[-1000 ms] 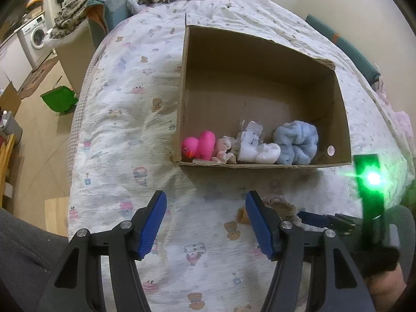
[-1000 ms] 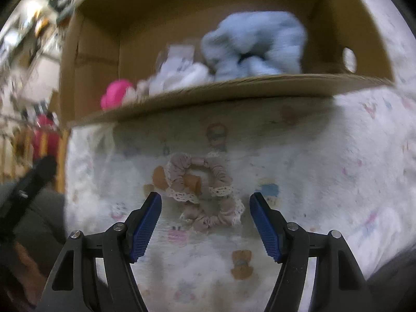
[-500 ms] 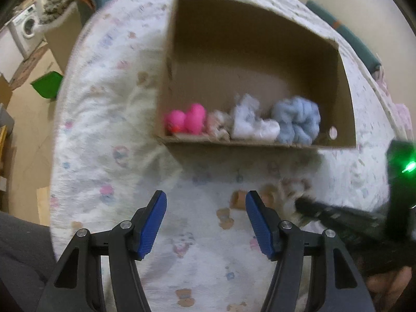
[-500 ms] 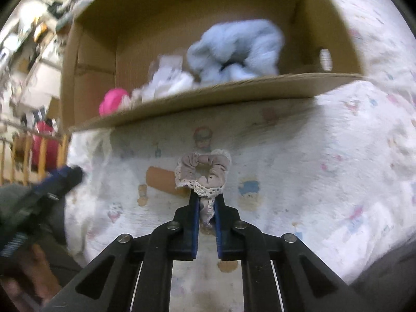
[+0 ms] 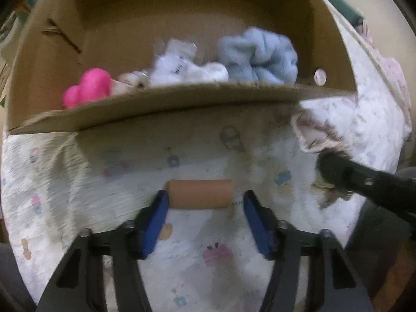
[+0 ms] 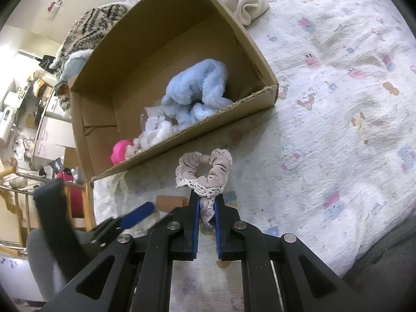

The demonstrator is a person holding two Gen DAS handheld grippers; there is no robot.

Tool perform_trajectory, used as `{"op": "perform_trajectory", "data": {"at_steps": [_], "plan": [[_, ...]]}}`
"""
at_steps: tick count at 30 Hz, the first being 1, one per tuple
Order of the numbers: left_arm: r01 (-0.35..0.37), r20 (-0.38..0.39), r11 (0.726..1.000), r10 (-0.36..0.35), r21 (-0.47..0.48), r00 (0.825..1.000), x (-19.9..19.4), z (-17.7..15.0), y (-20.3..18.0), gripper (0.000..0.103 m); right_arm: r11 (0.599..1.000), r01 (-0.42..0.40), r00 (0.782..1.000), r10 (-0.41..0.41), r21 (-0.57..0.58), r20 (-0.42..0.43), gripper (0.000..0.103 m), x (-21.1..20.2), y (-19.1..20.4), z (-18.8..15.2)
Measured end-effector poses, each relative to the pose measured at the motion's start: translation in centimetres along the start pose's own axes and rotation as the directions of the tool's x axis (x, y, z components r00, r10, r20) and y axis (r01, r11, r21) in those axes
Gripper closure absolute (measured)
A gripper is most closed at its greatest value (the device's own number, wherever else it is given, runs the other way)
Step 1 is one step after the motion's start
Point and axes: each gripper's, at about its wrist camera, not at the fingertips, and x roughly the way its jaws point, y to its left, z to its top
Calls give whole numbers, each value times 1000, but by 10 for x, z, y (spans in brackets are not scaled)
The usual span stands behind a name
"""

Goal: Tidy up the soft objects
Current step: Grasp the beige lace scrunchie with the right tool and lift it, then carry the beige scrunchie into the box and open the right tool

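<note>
My right gripper [image 6: 207,201] is shut on a beige lace-trimmed scrunchie [image 6: 208,167] and holds it above the bed, just in front of the cardboard box [image 6: 171,145]. The scrunchie also shows in the left wrist view [image 5: 316,135]. My left gripper [image 5: 205,199] is open, its fingers either side of a tan foam cylinder [image 5: 200,193] lying on the printed bedsheet [image 5: 104,171]. The box [image 5: 161,104] holds a blue fluffy scrunchie [image 5: 257,59], white soft items [image 5: 187,71] and a pink toy [image 5: 88,89].
A cream cloth [image 6: 247,1] lies on the bed behind the box. A patterned knit blanket [image 6: 91,26] is piled beyond the box. Room furniture and a red item [image 6: 67,182] stand off the bed's left edge.
My right gripper has lifted the beige scrunchie off the sheet and risen higher over the box. My left gripper has moved forward and down to the tan cylinder.
</note>
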Motion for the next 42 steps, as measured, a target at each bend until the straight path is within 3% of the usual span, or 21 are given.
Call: {"op": "perform_trajectory", "data": {"at_steps": [4,6,10,21,30,34,42], "plan": [[-35,11,999,35,20,999,7,-2,-1,66,1000,-23,1000,23,9,-12,91,-1,-3,-2],[-45,17,999,45,26,999,7,-2,-1,82,999,-34,999,35,13,-22,91,-1,-4,-2],[-33,12,999,33,-2,999,3,0,8,94,999,-48,998,49,13,-30,91,4,0,-3],[-33,73,999,34,-21,997,-37,-12,14,94,998,-60,998,60,2,-30,91,1,2,-6],[-111,115,992,117,-55,986,-67,-25,23,94,996,-65,998,65,-62,-11,91,-4,17,-10],[-149,161,986,158,-68,974,-92,-24,29,94,993,-84,996,86,-88,11,91,-14,23,-11],[-161,279,986,169,-53,945,-137,-3,35,94,985,-98,988,113,-139,105,91,-42,44,4]]}}
